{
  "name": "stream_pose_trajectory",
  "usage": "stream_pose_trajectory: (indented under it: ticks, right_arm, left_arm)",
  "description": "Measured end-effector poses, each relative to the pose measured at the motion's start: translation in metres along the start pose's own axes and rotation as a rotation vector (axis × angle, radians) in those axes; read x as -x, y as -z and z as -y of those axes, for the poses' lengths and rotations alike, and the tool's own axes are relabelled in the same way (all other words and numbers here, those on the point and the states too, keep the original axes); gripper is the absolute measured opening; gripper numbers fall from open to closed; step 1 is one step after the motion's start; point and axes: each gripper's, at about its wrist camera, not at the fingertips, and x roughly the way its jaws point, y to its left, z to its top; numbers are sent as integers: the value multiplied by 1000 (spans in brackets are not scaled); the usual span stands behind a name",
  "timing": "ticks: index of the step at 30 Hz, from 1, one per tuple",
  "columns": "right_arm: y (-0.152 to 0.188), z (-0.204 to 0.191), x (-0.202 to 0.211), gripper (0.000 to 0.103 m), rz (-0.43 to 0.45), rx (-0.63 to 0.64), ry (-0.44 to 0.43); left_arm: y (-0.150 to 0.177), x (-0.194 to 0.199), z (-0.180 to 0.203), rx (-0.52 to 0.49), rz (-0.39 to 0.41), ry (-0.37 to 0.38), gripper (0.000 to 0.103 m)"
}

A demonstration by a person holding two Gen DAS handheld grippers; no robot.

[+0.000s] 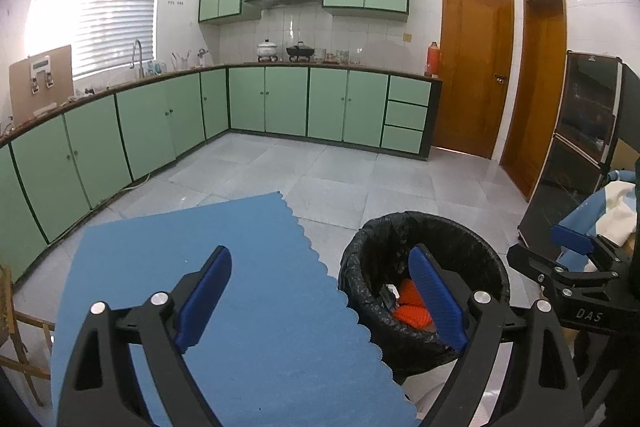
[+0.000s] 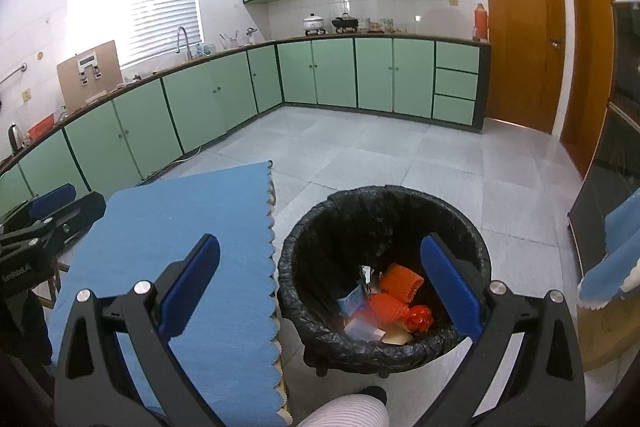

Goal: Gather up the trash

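Note:
A round bin with a black liner (image 2: pixel 384 267) stands on the floor beside a table under a blue scalloped cloth (image 2: pixel 192 247). In the bin lie orange foam net pieces (image 2: pixel 400 281), a red crumpled wrapper (image 2: pixel 419 317), a small blue carton (image 2: pixel 351 299) and pale scraps. My right gripper (image 2: pixel 320 283) is open and empty above the bin's near rim. My left gripper (image 1: pixel 320 291) is open and empty over the cloth's (image 1: pixel 224 267) right edge, with the bin (image 1: pixel 424 279) just to its right. The right gripper shows in the left wrist view (image 1: pixel 576 247).
Green kitchen cabinets (image 1: pixel 240 103) line the left and far walls. Two wooden doors (image 1: pixel 476 67) stand at the right. A dark glass-fronted cabinet (image 1: pixel 576 147) stands right of the bin. A person's leg (image 2: pixel 348 411) is below. A wooden frame (image 1: pixel 16 327) stands left of the table.

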Motion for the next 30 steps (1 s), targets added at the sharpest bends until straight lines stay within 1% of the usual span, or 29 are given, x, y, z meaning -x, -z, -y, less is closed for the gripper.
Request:
stream_pose_trajectory:
  ticks: [8,30]
  right_arm:
    - [-9,-3,15,98,16,8,-14]
    - [-17,-8,16,98,7,12,-33]
  left_arm:
    - [-7,16,3,-9,40,2,91]
    - [-6,16,1,-18,41,-8,92]
